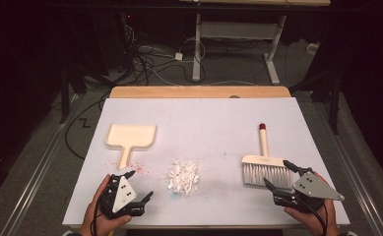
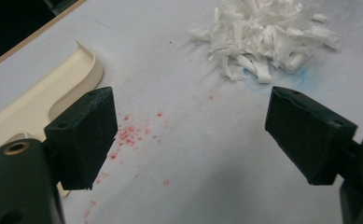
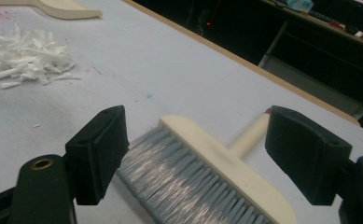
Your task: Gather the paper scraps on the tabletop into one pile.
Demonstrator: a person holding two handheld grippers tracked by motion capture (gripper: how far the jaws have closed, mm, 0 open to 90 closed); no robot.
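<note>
Right gripper [image 1: 278, 173] wide apart and holding nothing, low at the near edge of the hand brush [image 1: 264, 164], bristles between the jaws in the right gripper view. Brush flat on the counter [image 1: 218, 118] at the right side, cream handle with a red tip pointing away. Left gripper [image 1: 139, 186] also spread and holding nothing, near the front edge, just beside the handle of the cream dustpan [image 1: 129, 138]. Little heap of white paper bits [image 1: 183, 177] in the middle, between dustpan and brush, with some red crumbs [image 2: 130, 135] near the dustpan handle.

Likely step: picking up the brush. Best not to pinch the soft bristles, too floppy for a good hold. Better to slide forward to the hard cream back or the thin handle, and squeeze there, square across it. Good to close slowly, lift straight up, keep the bristles pointing down. Same for the dustpan: grab the handle, keep the pan flat, lip close to the heap.
</note>
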